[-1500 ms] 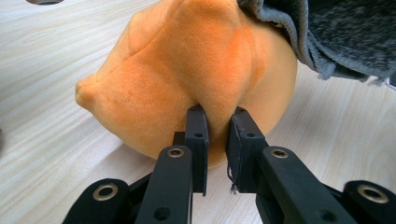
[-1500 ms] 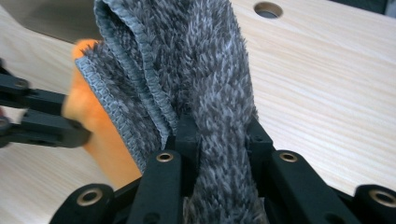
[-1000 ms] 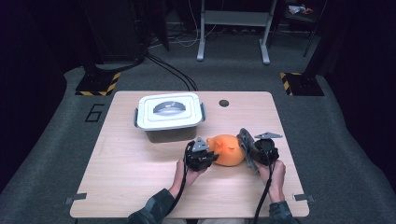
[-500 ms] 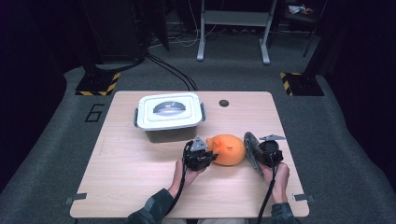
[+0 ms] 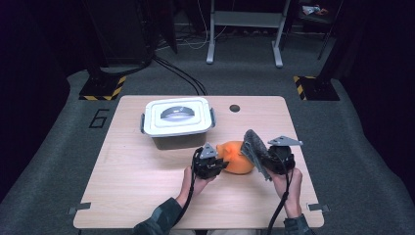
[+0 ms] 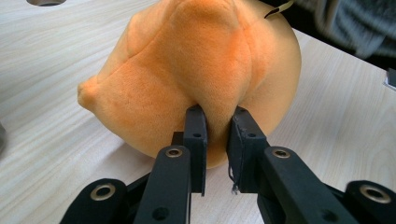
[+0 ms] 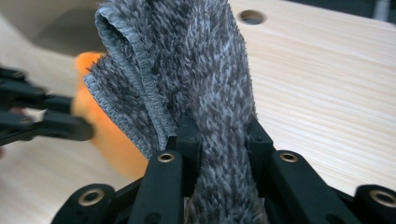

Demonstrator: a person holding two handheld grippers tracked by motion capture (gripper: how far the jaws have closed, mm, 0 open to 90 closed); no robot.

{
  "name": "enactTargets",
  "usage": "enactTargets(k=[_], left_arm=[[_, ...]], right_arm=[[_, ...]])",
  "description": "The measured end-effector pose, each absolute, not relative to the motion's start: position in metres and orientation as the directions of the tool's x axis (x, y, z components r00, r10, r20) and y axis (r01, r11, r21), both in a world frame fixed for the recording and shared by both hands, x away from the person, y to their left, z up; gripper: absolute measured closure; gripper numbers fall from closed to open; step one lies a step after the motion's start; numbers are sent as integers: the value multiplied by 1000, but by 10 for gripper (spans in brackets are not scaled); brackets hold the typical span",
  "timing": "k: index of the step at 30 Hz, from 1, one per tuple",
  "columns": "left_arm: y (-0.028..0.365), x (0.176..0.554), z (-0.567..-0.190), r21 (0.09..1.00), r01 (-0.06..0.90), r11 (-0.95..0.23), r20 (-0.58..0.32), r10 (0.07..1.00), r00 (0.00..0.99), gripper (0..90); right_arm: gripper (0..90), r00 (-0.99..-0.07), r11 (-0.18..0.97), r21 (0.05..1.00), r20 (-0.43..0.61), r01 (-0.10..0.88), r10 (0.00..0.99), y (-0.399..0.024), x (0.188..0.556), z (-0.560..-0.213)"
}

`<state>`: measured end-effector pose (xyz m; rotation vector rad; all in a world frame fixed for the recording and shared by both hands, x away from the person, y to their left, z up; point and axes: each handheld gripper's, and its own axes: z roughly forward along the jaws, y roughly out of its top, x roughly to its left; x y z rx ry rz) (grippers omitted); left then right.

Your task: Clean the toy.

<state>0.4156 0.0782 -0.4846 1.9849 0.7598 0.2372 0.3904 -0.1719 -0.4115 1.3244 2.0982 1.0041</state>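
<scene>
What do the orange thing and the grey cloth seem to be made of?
Orange toy: soft plush, apparently stuffed; short matte fuzz, stitched seams, dented where the jaws pinch it.
Grey cloth: likely microfibre or terry; shaggy mottled pile and a stitched hem.
</scene>
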Motion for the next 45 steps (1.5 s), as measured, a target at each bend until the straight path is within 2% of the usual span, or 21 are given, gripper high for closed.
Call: enactTargets(k=[4,6,7,11,16,19,23,24,25,29,34,38,45], left_arm=[[80,417,-485,844,408,-349,-136,596,791,756],[82,418,-485,846,411,-339,-144,597,789,686],[83,418,-485,846,409,-343,-140,596,791,686],[81,415,-486,839,395,-374,-95,615,783,489],[77,414,-489,834,378,-401,-61,615,786,440],[70,414,-490,836,342,-430,-8,613,790,423],[67,413,-490,832,316,-456,31,608,794,494],[66,413,-491,832,316,-456,34,611,791,541],[65,414,-492,828,323,-459,31,612,790,628],[66,415,-492,826,330,-457,22,612,791,738],[68,415,-492,835,338,-434,8,624,781,780],[70,416,-491,840,362,-404,-37,623,781,804],[70,414,-484,841,376,-388,-66,616,785,811]], right_arm=[[737,-441,299,739,-4,603,898,-156,400,-425],[738,-434,297,746,-12,597,901,-153,402,-430],[738,-430,295,745,-11,598,903,-153,403,-430],[738,-424,287,743,-5,604,906,-155,408,-429],[738,-418,279,740,4,612,908,-159,411,-430],[737,-417,265,748,17,609,909,-161,413,-432],[738,-412,259,747,22,613,911,-162,414,-433],[738,-418,269,747,14,609,908,-163,414,-433],[738,-414,256,749,27,611,910,-162,414,-434],[738,-417,253,756,29,604,908,-163,414,-435],[739,-428,257,765,28,591,903,-165,414,-435],[743,-424,239,782,35,576,905,-170,409,-430],[743,-430,233,808,27,542,903,-170,393,-413]])
